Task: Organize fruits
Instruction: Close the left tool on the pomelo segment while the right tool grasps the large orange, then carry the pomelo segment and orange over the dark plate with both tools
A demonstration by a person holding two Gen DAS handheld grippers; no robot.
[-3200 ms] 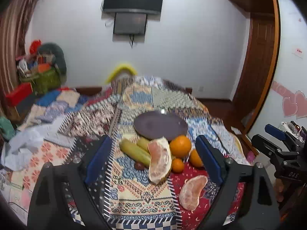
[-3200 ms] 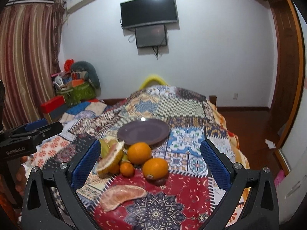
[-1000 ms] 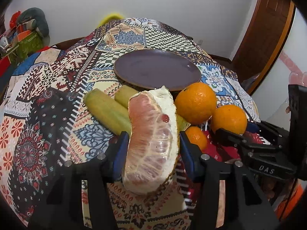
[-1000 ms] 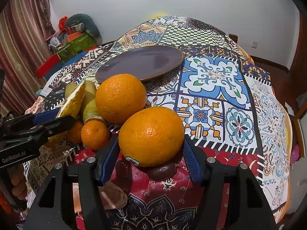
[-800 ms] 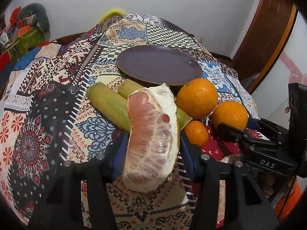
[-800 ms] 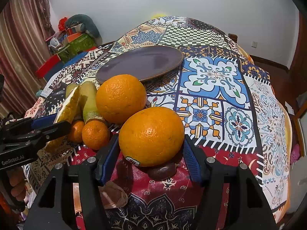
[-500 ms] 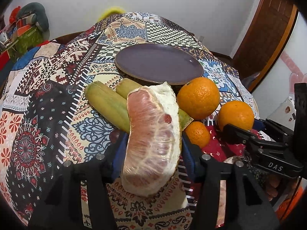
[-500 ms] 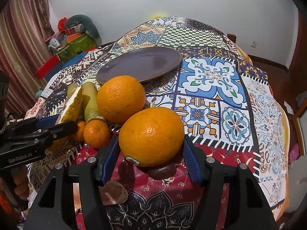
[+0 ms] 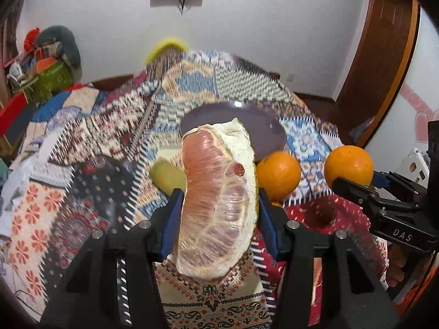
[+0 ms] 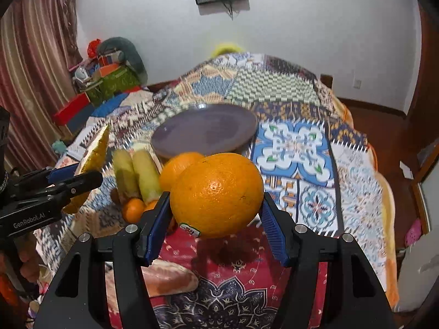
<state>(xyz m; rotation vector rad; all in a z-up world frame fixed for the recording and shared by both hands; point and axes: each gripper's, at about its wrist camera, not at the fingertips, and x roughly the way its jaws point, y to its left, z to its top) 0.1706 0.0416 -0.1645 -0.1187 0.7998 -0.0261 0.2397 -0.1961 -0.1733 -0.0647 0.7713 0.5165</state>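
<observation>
My left gripper (image 9: 218,205) is shut on a large peeled pomelo wedge (image 9: 216,200) and holds it up above the patterned tablecloth. My right gripper (image 10: 214,208) is shut on a big orange (image 10: 216,194), also lifted off the cloth; that orange shows at the right of the left wrist view (image 9: 348,166). A dark purple plate (image 10: 205,128) lies empty beyond both fruits. A second orange (image 10: 178,170), two green-yellow fruits (image 10: 137,175) and small tangerines (image 10: 133,209) stay on the cloth.
A second pomelo wedge (image 10: 167,278) lies on the red cloth patch under my right gripper. The covered table (image 10: 301,142) drops off at the right. Clutter and boxes (image 10: 109,79) stand at the far left by the curtain.
Both grippers have lifted their fruit off the cloth: the pomelo wedge and the big orange now hang higher, and the views have tilted up toward the wall.
</observation>
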